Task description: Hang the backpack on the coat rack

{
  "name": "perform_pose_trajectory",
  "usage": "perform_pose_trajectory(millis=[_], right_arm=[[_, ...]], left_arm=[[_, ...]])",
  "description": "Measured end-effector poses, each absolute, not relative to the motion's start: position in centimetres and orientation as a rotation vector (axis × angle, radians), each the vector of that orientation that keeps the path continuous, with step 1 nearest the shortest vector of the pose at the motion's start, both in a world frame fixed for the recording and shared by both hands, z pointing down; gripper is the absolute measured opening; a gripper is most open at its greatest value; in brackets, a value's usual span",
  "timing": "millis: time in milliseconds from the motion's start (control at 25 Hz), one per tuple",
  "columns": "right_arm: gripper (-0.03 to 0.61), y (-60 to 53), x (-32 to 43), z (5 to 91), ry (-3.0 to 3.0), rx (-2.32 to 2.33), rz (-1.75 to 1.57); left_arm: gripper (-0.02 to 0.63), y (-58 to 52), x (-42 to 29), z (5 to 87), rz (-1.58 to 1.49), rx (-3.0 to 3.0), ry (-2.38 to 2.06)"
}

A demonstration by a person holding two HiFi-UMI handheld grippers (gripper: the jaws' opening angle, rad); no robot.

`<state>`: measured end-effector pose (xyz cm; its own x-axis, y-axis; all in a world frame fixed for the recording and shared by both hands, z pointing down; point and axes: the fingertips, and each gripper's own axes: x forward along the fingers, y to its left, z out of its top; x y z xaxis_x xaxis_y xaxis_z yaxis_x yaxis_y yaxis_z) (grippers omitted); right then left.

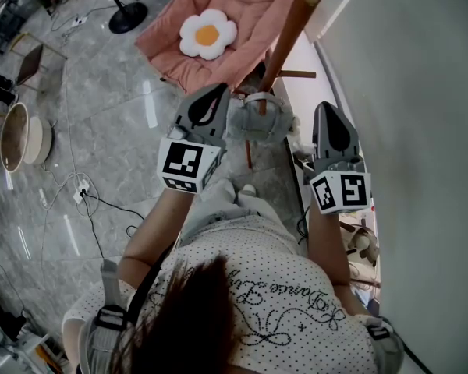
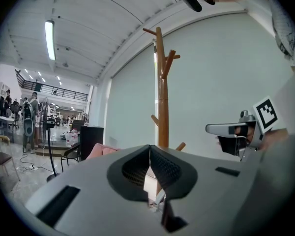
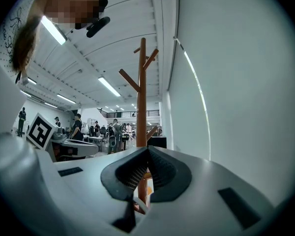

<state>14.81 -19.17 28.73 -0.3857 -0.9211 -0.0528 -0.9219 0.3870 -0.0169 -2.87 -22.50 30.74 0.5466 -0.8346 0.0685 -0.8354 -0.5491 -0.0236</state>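
A small grey backpack [image 1: 257, 123] hangs against the wooden coat rack [image 1: 292, 29], its top loop at a low peg. My left gripper [image 1: 221, 86] is shut and points level, its tip just left of the backpack; whether it touches I cannot tell. In the left gripper view the jaws [image 2: 149, 147] meet with nothing between them, and the coat rack [image 2: 161, 82] stands straight ahead. My right gripper [image 1: 328, 106] is shut and empty, to the right of the backpack beside the wall. In the right gripper view its jaws [image 3: 147, 149] are together in front of the coat rack [image 3: 142, 92].
A pink chair [image 1: 242, 45] with a flower cushion [image 1: 208, 33] stands behind the rack. A white wall [image 1: 421, 92] runs close along the right. Cables [image 1: 82, 193] and a stand's round base [image 1: 129, 18] lie on the marble floor. People stand far off in the hall.
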Motion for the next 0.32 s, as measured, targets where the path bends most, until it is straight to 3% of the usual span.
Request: perform_pose_trajectory(millis=[320], right_arm=[[0.012,-19.6,15.5,29.9,2.569,-1.715,0.014]], left_arm=[[0.006,-23.1,-2.3,31.8,0.109,2.749,-1.490]])
